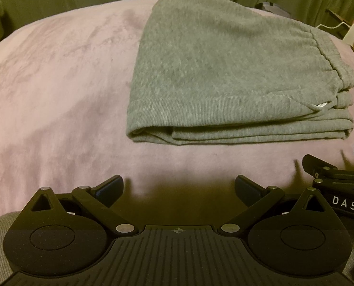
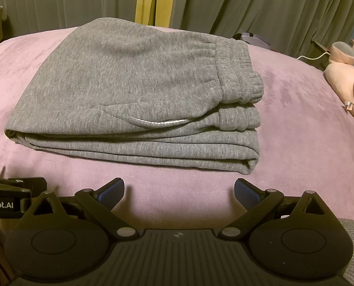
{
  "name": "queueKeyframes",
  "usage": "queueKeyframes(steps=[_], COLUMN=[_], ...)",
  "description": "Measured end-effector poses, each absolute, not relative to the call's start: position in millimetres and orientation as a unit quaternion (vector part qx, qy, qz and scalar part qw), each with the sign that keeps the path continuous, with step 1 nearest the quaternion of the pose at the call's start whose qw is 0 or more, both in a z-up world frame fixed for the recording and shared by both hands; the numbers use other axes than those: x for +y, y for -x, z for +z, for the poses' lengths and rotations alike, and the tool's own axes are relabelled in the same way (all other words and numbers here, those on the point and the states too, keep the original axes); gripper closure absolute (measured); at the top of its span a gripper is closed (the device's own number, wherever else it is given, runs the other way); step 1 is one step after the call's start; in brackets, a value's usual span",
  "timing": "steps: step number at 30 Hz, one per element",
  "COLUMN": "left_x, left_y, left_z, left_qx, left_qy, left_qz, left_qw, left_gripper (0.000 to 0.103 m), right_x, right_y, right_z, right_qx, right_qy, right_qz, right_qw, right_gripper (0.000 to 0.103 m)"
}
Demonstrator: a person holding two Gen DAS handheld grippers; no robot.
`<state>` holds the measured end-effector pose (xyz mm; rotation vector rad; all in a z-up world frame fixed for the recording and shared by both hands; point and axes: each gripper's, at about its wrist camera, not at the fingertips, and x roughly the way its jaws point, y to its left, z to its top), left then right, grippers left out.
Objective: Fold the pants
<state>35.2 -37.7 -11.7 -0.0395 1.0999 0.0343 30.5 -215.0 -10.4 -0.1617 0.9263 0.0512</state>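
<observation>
Grey sweatpants (image 1: 224, 71) lie folded into a thick stack on a pink bedspread (image 1: 57, 95), with the elastic waistband on the right side. They also show in the right wrist view (image 2: 134, 90), where a white drawstring (image 2: 165, 122) peeks out of the fold. My left gripper (image 1: 178, 188) is open and empty, a short way in front of the pants' near edge. My right gripper (image 2: 179, 190) is open and empty too, just short of the near edge. The two grippers sit side by side; the right one shows in the left wrist view (image 1: 339, 178).
Grey-green curtains (image 2: 248, 7) hang behind the bed. A pink plush toy (image 2: 348, 83) and a white cable (image 2: 320, 56) lie at the right edge of the bed. The pink bedspread (image 2: 296, 131) stretches left and right of the pants.
</observation>
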Motion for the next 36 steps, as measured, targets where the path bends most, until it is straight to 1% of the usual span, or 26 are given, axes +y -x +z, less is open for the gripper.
queueKeyframes(steps=[36], left_x=[-38.4], left_y=[-36.2], left_z=[-13.2], left_qx=[0.527], left_qy=[0.015], left_qz=[0.020], left_qw=[0.849], left_gripper=[0.000], right_x=[-216.3], right_y=[-30.0], right_z=[-10.3], right_qx=[0.446], right_qy=[0.074], right_qz=[0.024], right_qw=[0.892], right_gripper=[0.004])
